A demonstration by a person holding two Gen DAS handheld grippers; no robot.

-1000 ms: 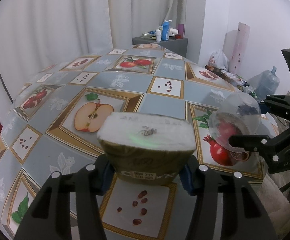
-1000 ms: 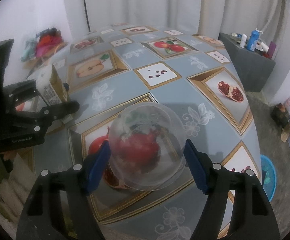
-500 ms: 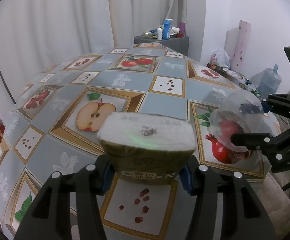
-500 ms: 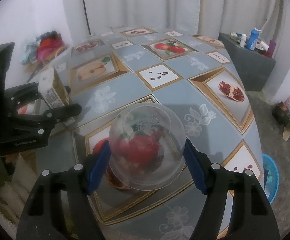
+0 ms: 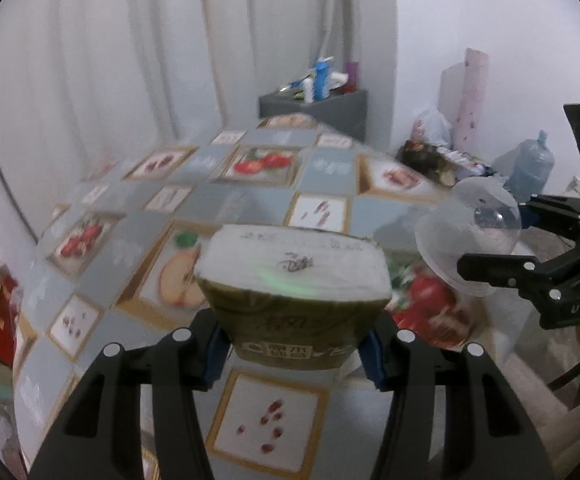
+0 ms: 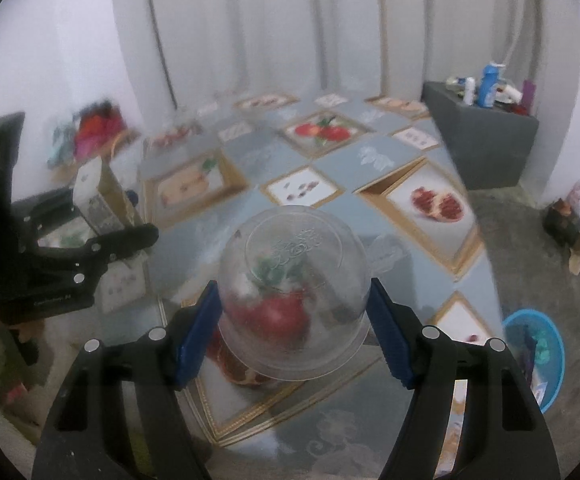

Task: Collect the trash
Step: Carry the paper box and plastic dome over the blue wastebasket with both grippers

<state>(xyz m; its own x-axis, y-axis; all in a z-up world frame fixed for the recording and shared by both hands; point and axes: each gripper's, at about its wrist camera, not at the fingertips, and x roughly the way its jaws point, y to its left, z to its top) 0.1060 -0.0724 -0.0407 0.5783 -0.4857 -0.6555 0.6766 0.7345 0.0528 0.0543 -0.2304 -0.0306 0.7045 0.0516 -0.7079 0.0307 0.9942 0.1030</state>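
Nearest us, our left gripper [image 5: 292,346] has its jaws clenched on a small carton [image 5: 294,292], blue pads pressed to its two sides, the white end facing up and away from the lens. Our right gripper [image 6: 294,330] grips a clear plastic cup [image 6: 292,276], turned so its base points away from us, the pads squeezing its thin wall just above the rim. Both pieces of trash hang above the worktop [image 6: 374,160] with its fruit-patterned cloth, and neither touches it. The views are blurred, so fine detail of the contact is hard to read. We judge the cup the weaker hold: its wall is slick and springy, and a harder squeeze could buckle it or let it pop out of the jaws. The carton looks firm, though it could pivot between the pads if swung fast. Farther off, down on the floor to the right, sits a blue basin [image 6: 538,354] with scraps in it. If that is where the trash goes, a careless drop from up here could miss it.
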